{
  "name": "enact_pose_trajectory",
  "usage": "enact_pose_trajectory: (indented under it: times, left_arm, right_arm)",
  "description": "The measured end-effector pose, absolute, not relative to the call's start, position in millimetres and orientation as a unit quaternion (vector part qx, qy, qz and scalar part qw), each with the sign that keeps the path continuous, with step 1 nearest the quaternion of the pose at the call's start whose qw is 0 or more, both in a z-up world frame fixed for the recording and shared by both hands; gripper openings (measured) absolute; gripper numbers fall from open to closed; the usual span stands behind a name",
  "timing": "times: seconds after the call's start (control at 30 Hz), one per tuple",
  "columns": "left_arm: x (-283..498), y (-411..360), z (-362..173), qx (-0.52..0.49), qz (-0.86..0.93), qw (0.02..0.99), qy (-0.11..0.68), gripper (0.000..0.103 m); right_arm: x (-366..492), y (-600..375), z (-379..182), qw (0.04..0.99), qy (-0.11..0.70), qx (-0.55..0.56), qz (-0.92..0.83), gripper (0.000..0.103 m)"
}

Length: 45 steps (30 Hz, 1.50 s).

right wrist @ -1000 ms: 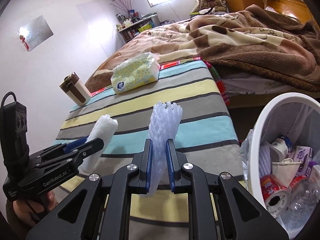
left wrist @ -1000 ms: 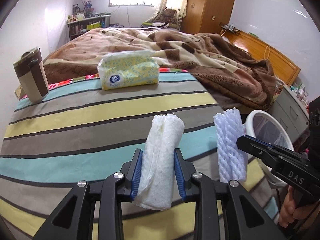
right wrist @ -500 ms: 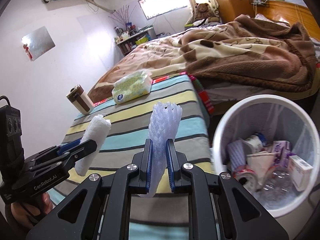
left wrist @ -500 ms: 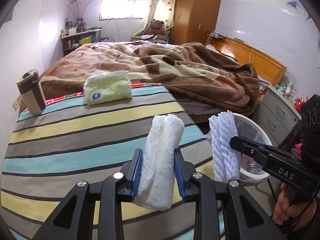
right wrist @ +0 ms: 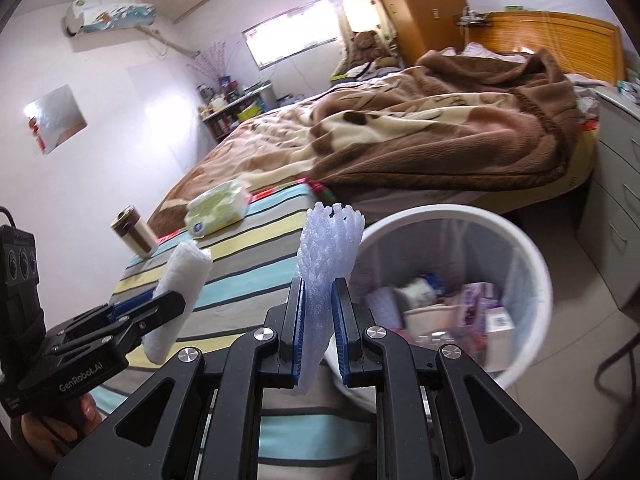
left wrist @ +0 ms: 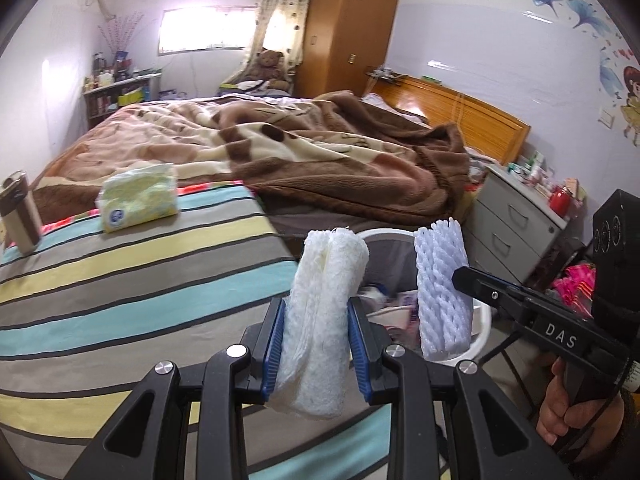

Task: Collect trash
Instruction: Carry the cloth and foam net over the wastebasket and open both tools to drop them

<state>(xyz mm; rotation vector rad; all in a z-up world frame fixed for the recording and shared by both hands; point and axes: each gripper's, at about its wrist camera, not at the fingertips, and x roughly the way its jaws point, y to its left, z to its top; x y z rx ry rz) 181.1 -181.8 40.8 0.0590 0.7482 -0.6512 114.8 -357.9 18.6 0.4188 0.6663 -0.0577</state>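
Observation:
My left gripper (left wrist: 316,344) is shut on a rolled white foam sheet (left wrist: 324,312), held upright over the right edge of the striped table. My right gripper (right wrist: 318,320) is shut on a pale lilac foam net (right wrist: 326,276), also upright. Both show in the other view: the net (left wrist: 440,292) to the right of the left gripper, the white roll (right wrist: 178,300) at lower left of the right wrist view. A white trash bin (right wrist: 532,272), with cartons and wrappers inside, stands on the floor just right of and beyond both grippers; it also shows behind the foam pieces in the left wrist view (left wrist: 384,236).
A striped cloth covers the table (left wrist: 120,280). A tissue pack (left wrist: 138,196) and a brown tumbler (left wrist: 18,212) stand at its far side. A bed with a brown blanket (left wrist: 320,160) lies beyond. A grey drawer unit (left wrist: 512,224) stands right of the bin.
Both grippers have moved right and up, off the table toward the bin, each still holding its foam piece. More of the bin's inside now shows.

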Motion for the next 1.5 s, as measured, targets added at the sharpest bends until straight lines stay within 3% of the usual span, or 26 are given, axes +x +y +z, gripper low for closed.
enact_pose_trajectory:
  times: [0.9,1.07,1.13,1.23,1.3,1.37,1.5]
  left_arm:
    - [182,-301,9,0.045,-0.35,0.854,0.382,0.031]
    - [183,-306,5,0.047,-0.339,0.858,0.384,0.041]
    - [184,-305,3,0.044,-0.333,0.858,0.388,0.053]
    - [184,-306,3,0.043,-0.332,0.858,0.389,0.056]
    - [183,-305,3,0.043,-0.333,0.859,0.387,0.057]
    - [181,-303,5,0.041,-0.33,0.861,0.385,0.063]
    - [178,-296,9,0.037,-0.332,0.863,0.38,0.064]
  right_arm:
    - [110,-428,-5,0.92,0.336,0.171,-0.108,0.014]
    - [113,-428,-7,0.921,0.34,0.158,-0.108,0.015]
    - [112,-428,-7,0.92,0.342,0.154,-0.111,0.018]
    - [111,-429,-7,0.92,0.342,0.158,-0.106,0.022]
    - [109,-429,-7,0.92,0.341,0.16,-0.106,0.044]
    - [108,-429,-6,0.922,0.336,0.161,-0.103,0.051]
    - [103,-426,-2,0.925,0.327,0.164,-0.107,0.051]
